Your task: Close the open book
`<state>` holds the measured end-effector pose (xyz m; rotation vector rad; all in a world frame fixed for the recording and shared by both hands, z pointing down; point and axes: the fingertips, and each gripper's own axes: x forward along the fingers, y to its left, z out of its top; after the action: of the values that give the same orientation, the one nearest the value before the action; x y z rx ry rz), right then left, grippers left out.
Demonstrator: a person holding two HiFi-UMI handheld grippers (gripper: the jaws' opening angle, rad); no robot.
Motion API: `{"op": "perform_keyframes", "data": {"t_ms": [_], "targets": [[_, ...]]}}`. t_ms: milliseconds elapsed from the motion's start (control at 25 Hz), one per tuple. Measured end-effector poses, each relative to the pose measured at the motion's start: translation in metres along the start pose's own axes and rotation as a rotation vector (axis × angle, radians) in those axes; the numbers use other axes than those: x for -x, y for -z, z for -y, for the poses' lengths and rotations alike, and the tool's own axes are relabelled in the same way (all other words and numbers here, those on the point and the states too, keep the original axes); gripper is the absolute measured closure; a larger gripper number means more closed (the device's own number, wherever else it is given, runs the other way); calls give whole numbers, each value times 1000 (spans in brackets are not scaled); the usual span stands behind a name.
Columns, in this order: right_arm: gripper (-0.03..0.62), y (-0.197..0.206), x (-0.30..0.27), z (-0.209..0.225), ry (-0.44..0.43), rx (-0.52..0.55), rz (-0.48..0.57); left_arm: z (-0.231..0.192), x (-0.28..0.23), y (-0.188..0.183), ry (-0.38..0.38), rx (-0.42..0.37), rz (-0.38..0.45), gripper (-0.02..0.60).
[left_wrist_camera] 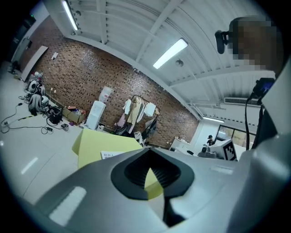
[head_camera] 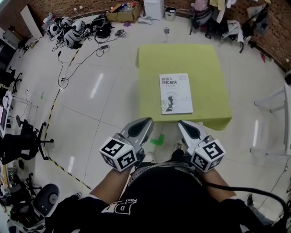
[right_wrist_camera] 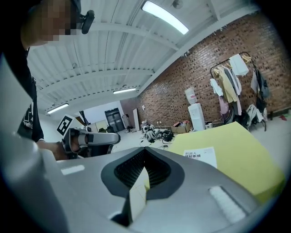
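A white-covered book (head_camera: pixel 176 93) lies closed and flat on the yellow-green table (head_camera: pixel 182 59), near its front edge. Both grippers are held close to my body, short of the table and pointing toward it. The left gripper (head_camera: pixel 145 121) is shut with nothing in it, and so is the right gripper (head_camera: pixel 182 123). In the left gripper view the jaws (left_wrist_camera: pixel 148 154) meet at their tips, with the book (left_wrist_camera: pixel 111 155) and table (left_wrist_camera: pixel 95 141) beyond. The right gripper view shows its own jaws (right_wrist_camera: pixel 144 154) closed, the book (right_wrist_camera: pixel 200 154) ahead to the right, and the left gripper (right_wrist_camera: pixel 91 139) alongside.
Cables and helmets (head_camera: pixel 68 29) litter the floor at the far left. Cardboard boxes (head_camera: pixel 122 11) and hung clothes (head_camera: pixel 227 22) line the brick wall behind the table. Office chairs (head_camera: pixel 22 141) stand at the left, a white frame (head_camera: pixel 277 104) at the right, green tape (head_camera: pixel 157 139) before the table.
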<state>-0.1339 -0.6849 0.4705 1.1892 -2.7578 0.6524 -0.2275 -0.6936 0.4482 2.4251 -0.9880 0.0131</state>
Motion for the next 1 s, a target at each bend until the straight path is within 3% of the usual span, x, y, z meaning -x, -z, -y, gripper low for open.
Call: {"op": "perform_keyframes", "data": {"t_ms": [240, 440, 680, 1000], "targets": [[588, 18, 12, -45, 37, 48, -6, 17, 32, 12, 72, -90, -17, 575], [588, 9, 33, -60, 72, 106, -4, 34, 43, 8, 98, -107, 14, 575], [588, -3, 47, -50, 34, 130, 1, 48, 42, -2, 61, -112, 55, 575], [588, -26, 84, -6, -2, 165, -10, 85, 6, -8, 9, -101, 120, 575]]}}
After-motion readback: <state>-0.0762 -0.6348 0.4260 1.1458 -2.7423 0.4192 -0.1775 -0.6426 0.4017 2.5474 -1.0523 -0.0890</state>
